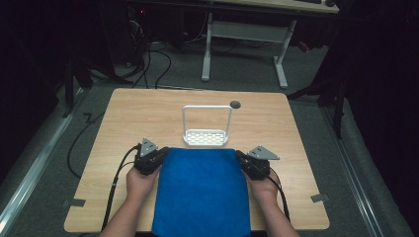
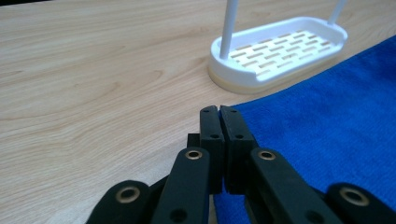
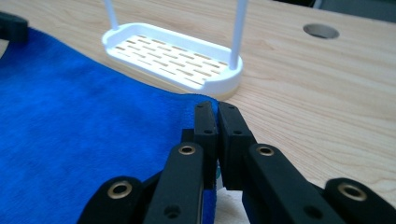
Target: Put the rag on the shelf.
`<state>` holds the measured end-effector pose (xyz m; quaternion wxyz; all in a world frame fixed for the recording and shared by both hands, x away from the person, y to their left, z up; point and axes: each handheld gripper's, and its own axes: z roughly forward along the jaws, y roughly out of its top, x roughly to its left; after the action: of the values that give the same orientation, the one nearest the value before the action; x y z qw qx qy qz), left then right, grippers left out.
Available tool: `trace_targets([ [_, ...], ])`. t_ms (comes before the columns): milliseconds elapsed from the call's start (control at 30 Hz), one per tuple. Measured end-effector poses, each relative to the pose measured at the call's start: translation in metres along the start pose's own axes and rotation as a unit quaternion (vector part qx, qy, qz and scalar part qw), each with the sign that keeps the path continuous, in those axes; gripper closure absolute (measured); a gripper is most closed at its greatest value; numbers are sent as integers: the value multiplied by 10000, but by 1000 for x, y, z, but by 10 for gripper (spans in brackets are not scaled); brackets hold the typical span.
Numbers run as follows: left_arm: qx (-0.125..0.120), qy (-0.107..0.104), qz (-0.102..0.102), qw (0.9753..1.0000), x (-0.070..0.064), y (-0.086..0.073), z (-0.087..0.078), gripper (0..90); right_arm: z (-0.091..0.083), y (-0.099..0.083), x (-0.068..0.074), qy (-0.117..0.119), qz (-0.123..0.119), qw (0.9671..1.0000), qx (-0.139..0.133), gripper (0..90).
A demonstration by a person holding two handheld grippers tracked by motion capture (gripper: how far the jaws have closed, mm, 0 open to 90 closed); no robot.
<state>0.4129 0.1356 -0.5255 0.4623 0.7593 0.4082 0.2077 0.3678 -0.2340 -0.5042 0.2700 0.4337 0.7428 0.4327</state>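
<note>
High view, table (image 1: 123,118): light wood, with a round hole (image 1: 235,104) near its far edge.
High view, towel (image 1: 202,192): blue, spread flat at the near middle of the table, its near end reaching the table's front edge.
High view, rack (image 1: 206,137): small white slotted tray with a tall wire hoop, just beyond the towel's far edge.
High view, left gripper (image 1: 157,157): held in the left hand (image 1: 141,181) at the towel's far left corner.
High view, right gripper (image 1: 243,159): held in the right hand (image 1: 264,185) at the far right corner.
Left gripper view, jaws: pressed together at the towel's (image 2: 322,135) corner; whether cloth is pinched between them cannot be told. Rack (image 2: 280,51) just ahead.
Right gripper view, jaws: closed at the towel's (image 3: 84,140) corner; a grip on the cloth cannot be confirmed. Rack (image 3: 173,58) and hole (image 3: 320,31) beyond.
</note>
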Motion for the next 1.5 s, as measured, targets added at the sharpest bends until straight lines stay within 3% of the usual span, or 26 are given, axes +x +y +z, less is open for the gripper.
trace_targets([
  [33,-145,-47,-177,9997,0,1,-4,888,-3,1,0,14,12,10000,-70,875],
  [67,-242,-45,-224,9994,-1,3,-8,888,-5,3,1,17,44,9999,-120,875],
  [100,-242,-45,-224,9994,-1,3,-8,888,-7,4,1,27,45,9998,-191,875],
  [200,-640,46,-135,9978,-8,12,-23,888,-15,9,2,-25,4,9991,-414,875],
  [533,-1188,102,-30,9929,-16,31,-47,888,-41,29,2,-154,-44,9948,-1006,875],
  [567,-1336,96,19,9910,-19,39,-54,887,-47,34,2,-188,-45,9934,-1130,875],
  [600,-1336,96,19,9910,-19,39,-54,888,-47,34,2,-188,-45,9934,-1130,875],
  [733,-1637,74,185,9863,-29,53,-69,888,-57,44,3,-274,-121,9903,-1359,876],
  [767,-1637,74,185,9863,-29,53,-69,888,-57,44,3,-274,-121,9903,-1359,876],
  [800,-1734,65,220,9846,-33,57,-74,888,-61,48,3,-285,-120,9887,-1465,876],
  [933,-1871,92,301,9818,-37,63,-78,888,-66,53,3,-318,-168,9868,-1580,876],
  [1000,-1924,96,309,9808,-38,68,-79,890,-71,59,3,-328,-182,9851,-1681,876],
  [1067,-2058,89,287,9781,-38,75,-82,890,-76,66,3,-331,-177,9832,-1787,876],
  [1133,-2151,124,365,9758,-38,87,-87,890,-81,77,3,-363,-238,9802,-1931,876],
  [1167,-2151,124,365,9758,-38,87,-87,891,-81,77,3,-363,-238,9802,-1931,876],
  [1400,-2410,222,573,9686,-37,117,-99,891,-90,107,2,-423,-406,9734,-2216,876],
  [1500,-2468,254,630,9667,-37,126,-102,891,-92,116,1,-454,-436,9718,-2273,876],
])
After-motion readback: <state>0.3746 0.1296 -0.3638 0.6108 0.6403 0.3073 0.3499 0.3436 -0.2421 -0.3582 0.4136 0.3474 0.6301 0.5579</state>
